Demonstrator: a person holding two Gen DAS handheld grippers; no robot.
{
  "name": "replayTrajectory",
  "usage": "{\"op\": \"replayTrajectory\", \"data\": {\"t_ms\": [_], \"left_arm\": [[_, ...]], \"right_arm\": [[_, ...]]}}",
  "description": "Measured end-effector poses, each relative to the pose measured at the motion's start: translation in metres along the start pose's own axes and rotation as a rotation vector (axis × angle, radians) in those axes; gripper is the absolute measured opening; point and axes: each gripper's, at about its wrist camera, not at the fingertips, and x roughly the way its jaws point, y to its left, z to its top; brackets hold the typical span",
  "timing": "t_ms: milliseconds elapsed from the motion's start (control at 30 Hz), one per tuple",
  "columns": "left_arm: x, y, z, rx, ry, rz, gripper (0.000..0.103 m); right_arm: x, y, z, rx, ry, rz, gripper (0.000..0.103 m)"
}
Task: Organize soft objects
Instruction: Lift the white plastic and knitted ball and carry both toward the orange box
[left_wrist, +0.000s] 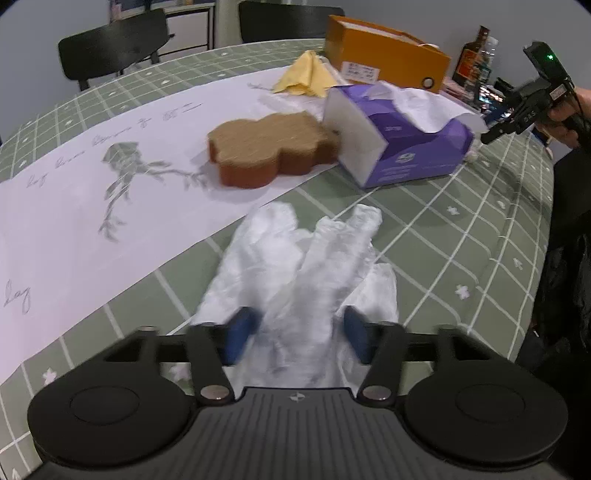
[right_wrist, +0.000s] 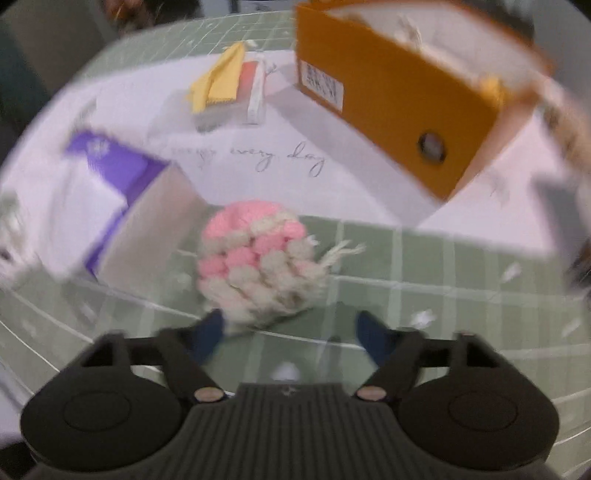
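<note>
A crumpled white plastic glove (left_wrist: 306, 266) lies on the green checked tablecloth (left_wrist: 461, 229). My left gripper (left_wrist: 298, 332) is open, with its blue pads (left_wrist: 240, 330) on either side of the glove's cuff, not pressing it. A brown lobed sponge (left_wrist: 269, 147) rests on the white paper runner (left_wrist: 110, 166) beside the purple tissue pack (left_wrist: 399, 144). In the blurred right wrist view, a pink and cream knitted ball (right_wrist: 258, 262) sits just ahead of my right gripper (right_wrist: 291, 332), which is open with nothing between its fingers. A hand holds that gripper (left_wrist: 491, 134) at the far right.
An orange box (left_wrist: 388, 62) stands at the back, with a yellow cloth (left_wrist: 303, 75) beside it and a dark bottle (left_wrist: 474, 59) behind. Two black chairs (left_wrist: 110, 44) stand past the far edge. The yellow cloth (right_wrist: 218, 85) drapes over a small pink box (right_wrist: 251, 92).
</note>
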Motion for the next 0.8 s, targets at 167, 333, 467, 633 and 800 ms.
{"op": "replayTrajectory", "data": {"t_ms": [167,333,467,633,800], "left_arm": [[0.005,-0.011,0.011,0.050,0.010,0.045,0.088],[0.015,-0.016,0.021,0.089,0.052,0.101,0.091],[0.023,-0.018,0.022,0.112,0.108,0.135,0.100],[0.027,-0.017,0.027,0.144,0.129,0.150,0.103],[0.035,-0.006,0.031,0.123,0.138,0.130,0.103]], "right_arm": [[-0.011,0.017,0.011,-0.178,-0.087,-0.011,0.099],[0.025,0.025,0.030,-0.231,-0.014,0.041,0.099],[0.049,0.030,0.038,-0.253,0.037,0.043,0.099],[0.061,0.022,0.042,-0.223,0.069,0.082,0.084],[0.061,0.020,0.039,-0.212,0.052,0.094,0.066]]}}
